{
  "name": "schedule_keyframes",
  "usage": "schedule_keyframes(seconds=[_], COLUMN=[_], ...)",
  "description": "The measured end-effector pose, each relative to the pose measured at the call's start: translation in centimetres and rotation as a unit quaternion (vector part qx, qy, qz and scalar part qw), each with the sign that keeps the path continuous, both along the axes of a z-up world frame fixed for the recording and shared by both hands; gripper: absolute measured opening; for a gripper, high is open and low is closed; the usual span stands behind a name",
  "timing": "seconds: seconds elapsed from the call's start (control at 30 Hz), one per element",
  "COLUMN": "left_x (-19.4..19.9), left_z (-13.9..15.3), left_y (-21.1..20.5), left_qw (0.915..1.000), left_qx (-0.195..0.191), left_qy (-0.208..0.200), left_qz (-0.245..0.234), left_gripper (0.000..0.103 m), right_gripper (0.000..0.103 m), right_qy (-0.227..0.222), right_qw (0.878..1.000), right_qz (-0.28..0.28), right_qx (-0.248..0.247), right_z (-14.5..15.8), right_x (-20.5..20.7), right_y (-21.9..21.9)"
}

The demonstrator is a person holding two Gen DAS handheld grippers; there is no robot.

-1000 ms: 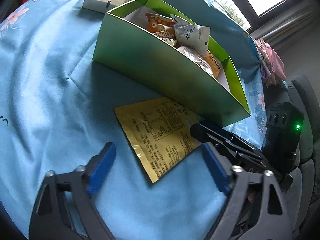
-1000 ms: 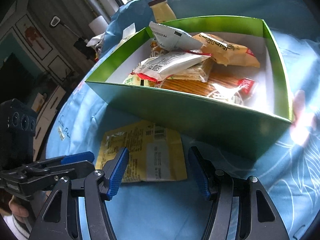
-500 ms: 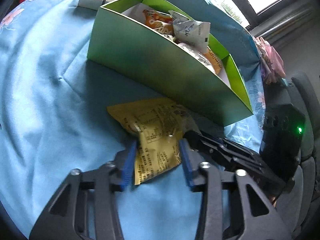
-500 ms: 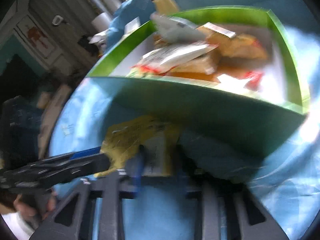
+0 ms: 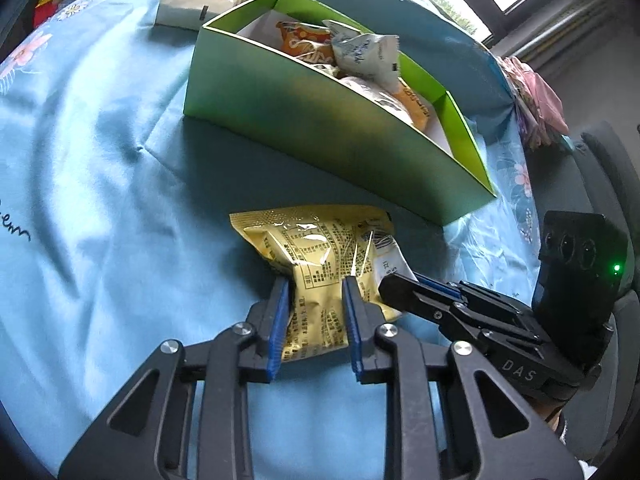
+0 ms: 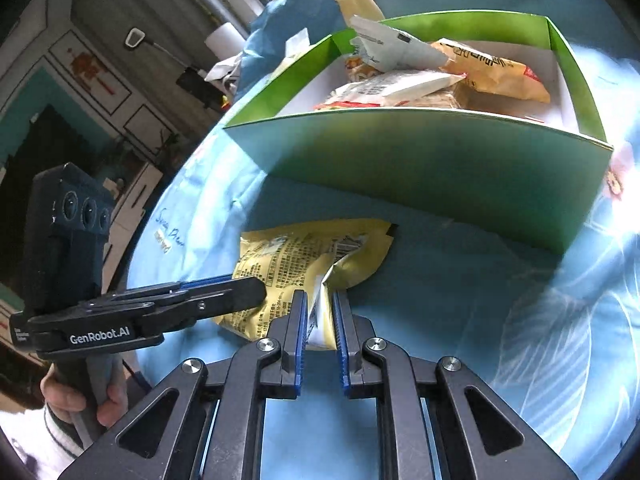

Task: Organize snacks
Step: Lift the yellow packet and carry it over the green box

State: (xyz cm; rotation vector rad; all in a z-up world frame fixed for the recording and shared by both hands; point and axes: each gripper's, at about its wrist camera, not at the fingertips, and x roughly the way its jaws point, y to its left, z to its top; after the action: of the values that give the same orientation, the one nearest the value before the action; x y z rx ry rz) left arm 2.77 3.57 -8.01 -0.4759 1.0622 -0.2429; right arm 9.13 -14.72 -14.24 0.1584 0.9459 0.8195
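Observation:
A yellow snack packet [image 5: 320,248] lies crumpled on the blue cloth in front of a green box [image 5: 320,120]. My left gripper [image 5: 316,292] is shut on the packet's near end. My right gripper [image 6: 320,308] is shut on the packet's [image 6: 304,256] other end, and its fingers [image 5: 404,288] show at the packet's right side in the left wrist view. The left gripper's fingers [image 6: 224,294] show at the packet's left side in the right wrist view. The green box [image 6: 440,168] holds several snack packets [image 6: 400,84].
A white packet [image 5: 200,4] lies on the cloth beyond the box. A yellow bottle [image 6: 356,0] stands behind the box. The blue tablecloth [image 5: 80,160] falls away at the right edge, where a grey chair [image 5: 612,168] stands.
Both grippers closed from wide open onto the yellow packet, which was flat and is now crumpled and pinched at both ends.

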Motion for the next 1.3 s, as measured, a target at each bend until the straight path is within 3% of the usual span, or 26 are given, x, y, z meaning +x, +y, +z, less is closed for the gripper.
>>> schedule_keyframes(seconds=[0.83, 0.97, 1.23, 1.3], left_x=[-1.0, 0.8, 7.7, 9.5], left_z=[5.6, 6.6, 9.2, 9.2], left_y=[-3.2, -3.9, -5.2, -5.5], left_qw=[0.9955, 0.9933, 0.987, 0.986], left_qx=[0.039, 0.049, 0.069, 0.075], left_qy=[-0.077, -0.095, -0.135, -0.137], left_qz=[-0.039, -0.045, -0.053, -0.058], left_gripper=[0.025, 0.025, 0.028, 0.034], right_gripper=[0.015, 0.015, 0.015, 0.015], right_qy=[-0.059, -0.08, -0.115, -0.116], right_qw=[0.997, 0.995, 0.989, 0.989], right_qz=[-0.036, -0.044, -0.079, -0.083], right_qx=[0.041, 0.042, 0.044, 0.041], right_z=[5.1, 6.3, 9.3, 9.4], right_x=[-3.4, -2.8, 2.8, 4.2], right_y=[-3.2, -3.5, -4.0, -4.0])
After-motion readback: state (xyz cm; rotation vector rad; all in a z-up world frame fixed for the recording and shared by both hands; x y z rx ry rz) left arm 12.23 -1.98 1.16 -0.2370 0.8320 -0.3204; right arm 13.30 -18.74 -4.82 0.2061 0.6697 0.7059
